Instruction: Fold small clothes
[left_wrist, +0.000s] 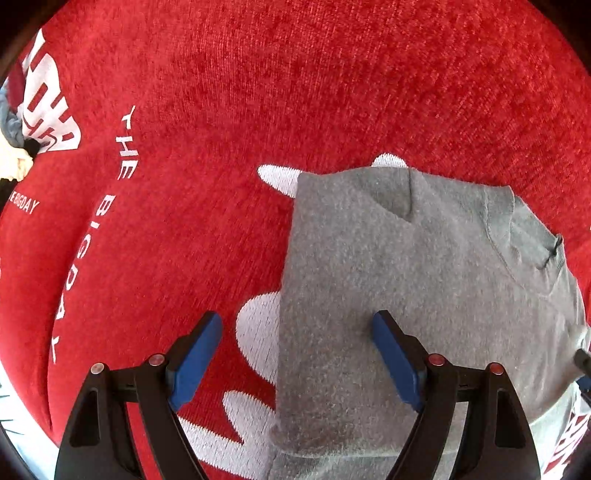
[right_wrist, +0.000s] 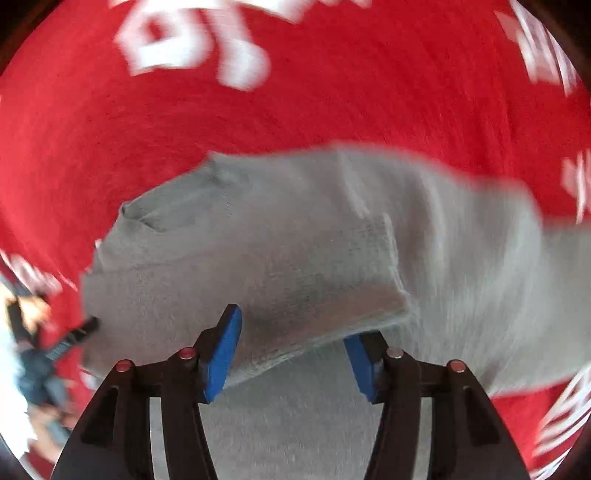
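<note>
Nearest each lens: one two-finger gripper per view, two in all; black arms, flat blue pads.
Left gripper (left_wrist: 297, 360): jaws wide, nothing clamped; one pad over red cloth, the other over grey knit, straddling the garment's left edge.
Right gripper (right_wrist: 291, 354): jaws part-way in, a grey cuff or hem edge between the pads; view blurred, so whether the pads press on it cannot be told.
Grey garment (left_wrist: 399, 280): one small sweater, soft fuzzy knit, ribbed neckband, partly folded, lying flat on the cover.
Red cover (left_wrist: 295, 85): one, coarse chenille-like weave, white woven lettering and shapes.
Far left edge: small heap of other cloth (left_wrist: 13, 136), blue-grey and cream.
</note>
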